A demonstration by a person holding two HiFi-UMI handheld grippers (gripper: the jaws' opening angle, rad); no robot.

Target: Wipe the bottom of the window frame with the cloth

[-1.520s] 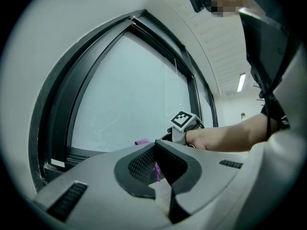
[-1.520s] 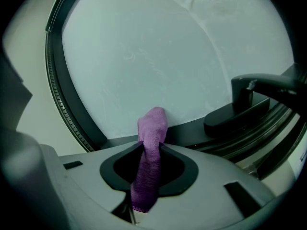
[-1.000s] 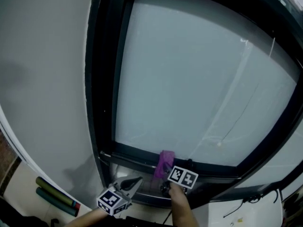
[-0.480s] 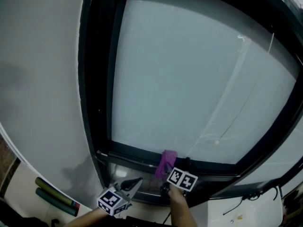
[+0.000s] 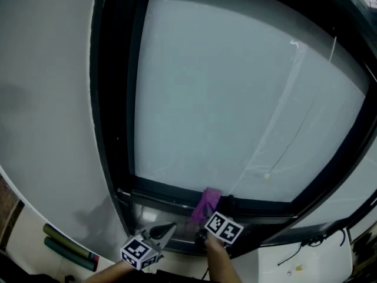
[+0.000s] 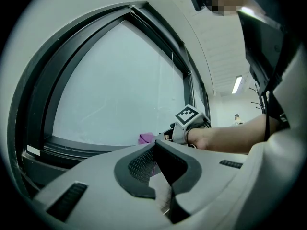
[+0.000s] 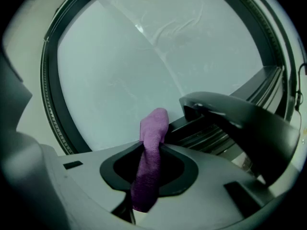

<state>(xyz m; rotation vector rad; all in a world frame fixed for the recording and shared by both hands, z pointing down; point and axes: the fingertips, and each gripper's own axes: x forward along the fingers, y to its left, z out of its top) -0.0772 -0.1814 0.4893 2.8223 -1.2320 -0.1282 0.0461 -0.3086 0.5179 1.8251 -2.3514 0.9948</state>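
Observation:
The purple cloth [image 5: 206, 199] [image 7: 153, 128] stands up against the black bottom rail of the window frame [image 5: 165, 191] [image 7: 211, 128], near the middle of the rail. My right gripper [image 5: 204, 214] [image 7: 152, 146] is shut on the cloth, whose upper end sticks out past the jaw tips toward the glass. My left gripper [image 5: 164, 231] [image 6: 154, 146] hovers just left of it over the lower track, jaws together with nothing between them. In the left gripper view I see the right gripper's marker cube [image 6: 187, 116], the hand on it and a bit of the cloth [image 6: 146, 138].
Frosted glass [image 5: 224, 93] fills the frame, and a thin cord with a bead [image 5: 266, 175] hangs on it. White wall lies to the left. Rolled mats [image 5: 68, 243] lie at the bottom left. A white sill with a cable [image 5: 309, 253] is at the bottom right.
The window frame has slid a little to the left in the head view. The right gripper and cloth stay on the bottom rail, barely shifted. The left gripper has not moved.

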